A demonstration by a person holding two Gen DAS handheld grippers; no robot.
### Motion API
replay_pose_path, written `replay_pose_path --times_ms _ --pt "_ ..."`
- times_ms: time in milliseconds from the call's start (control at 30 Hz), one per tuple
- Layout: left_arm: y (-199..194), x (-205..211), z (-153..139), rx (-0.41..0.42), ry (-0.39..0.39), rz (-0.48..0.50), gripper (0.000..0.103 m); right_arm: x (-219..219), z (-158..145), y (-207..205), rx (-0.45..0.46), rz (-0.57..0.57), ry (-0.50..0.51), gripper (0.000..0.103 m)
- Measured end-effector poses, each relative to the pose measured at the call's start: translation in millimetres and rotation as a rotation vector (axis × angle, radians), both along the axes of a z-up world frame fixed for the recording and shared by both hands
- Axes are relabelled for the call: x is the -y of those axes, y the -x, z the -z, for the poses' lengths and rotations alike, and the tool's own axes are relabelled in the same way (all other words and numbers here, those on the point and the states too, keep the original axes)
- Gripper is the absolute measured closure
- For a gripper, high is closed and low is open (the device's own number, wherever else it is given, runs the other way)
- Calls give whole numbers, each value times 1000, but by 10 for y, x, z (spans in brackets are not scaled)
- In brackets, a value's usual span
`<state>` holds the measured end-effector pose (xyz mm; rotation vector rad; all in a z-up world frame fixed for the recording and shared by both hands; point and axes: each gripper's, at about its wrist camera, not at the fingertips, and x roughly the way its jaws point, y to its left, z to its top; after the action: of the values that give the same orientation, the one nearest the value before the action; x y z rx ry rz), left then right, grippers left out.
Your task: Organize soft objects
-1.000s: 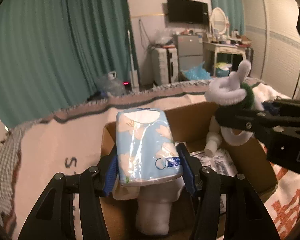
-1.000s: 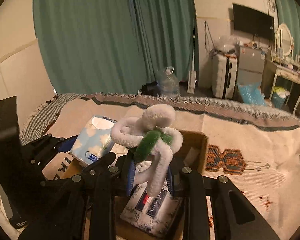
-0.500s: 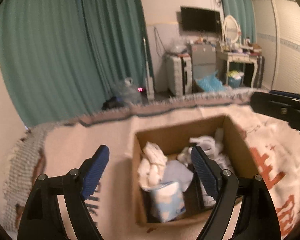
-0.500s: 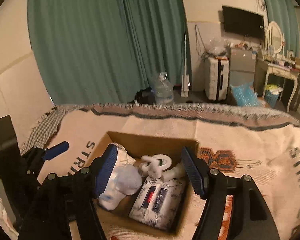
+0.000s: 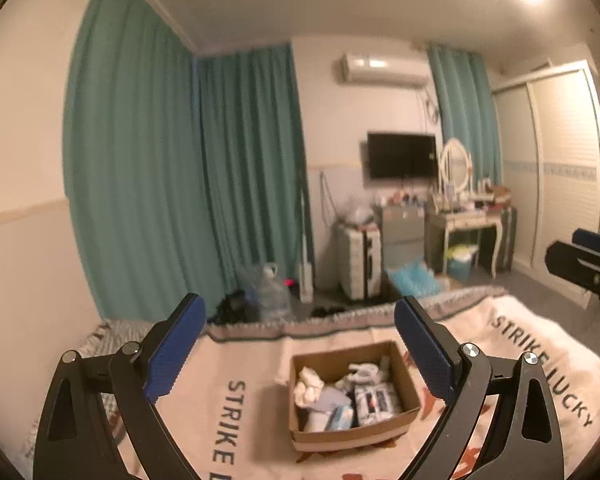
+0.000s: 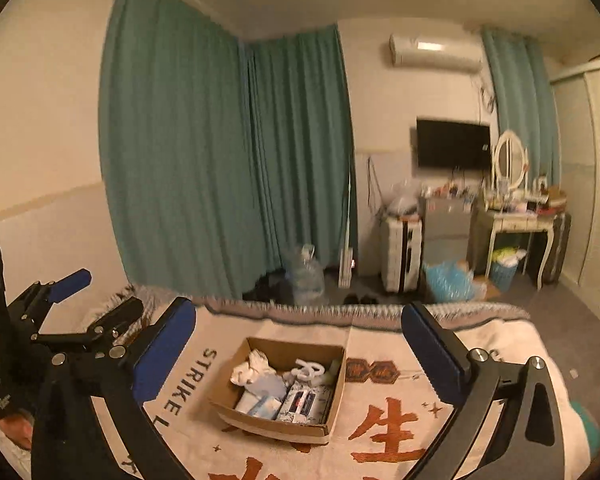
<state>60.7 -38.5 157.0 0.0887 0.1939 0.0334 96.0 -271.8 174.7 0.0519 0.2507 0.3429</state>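
Observation:
A brown cardboard box (image 5: 409, 384) (image 6: 276, 420) sits on a cream printed blanket. Inside lie a blue tissue pack (image 5: 340, 418) (image 6: 260, 405), a dark patterned tissue pack (image 5: 374, 398) (image 6: 306, 402), a white plush toy (image 5: 364, 370) (image 6: 310, 370) and white soft cloth (image 5: 306, 384) (image 6: 250, 368). My left gripper (image 5: 298, 350) is open and empty, held high above and behind the box. My right gripper (image 6: 296, 350) is open and empty, also well above the box. Each gripper shows at the edge of the other's view.
The blanket (image 5: 236, 420) (image 6: 384, 432) carries printed letters and orange characters and covers the bed. Beyond its far edge are teal curtains (image 6: 228, 168), a water jug (image 6: 306, 272), a suitcase (image 6: 404, 252), a dresser with mirror (image 6: 512, 216) and a wardrobe (image 5: 564, 184).
Both grippers let go of the tissue pack and the plush toy, which now lie in the box. Both opened wide and rose up and back, so the box looks much smaller.

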Motion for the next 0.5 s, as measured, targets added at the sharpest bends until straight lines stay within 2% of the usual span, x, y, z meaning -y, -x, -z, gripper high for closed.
replay_pose_path --times_ms 133,200,267,367,500 --pt "323 50 32 47 -21 0 6 94 -30 537 83 43 22 0" --pt "420 87 144 61 -46 -16 6 152 32 742 104 49 9 0" --pt "489 94 304 64 -37 -28 6 170 152 838 101 43 2 0" --pt "437 76 578 23 14 2 6 200 396 822 66 5 4 0" --pt "298 25 982 -31 24 -40 6 161 901 578 -5 1 1 0"
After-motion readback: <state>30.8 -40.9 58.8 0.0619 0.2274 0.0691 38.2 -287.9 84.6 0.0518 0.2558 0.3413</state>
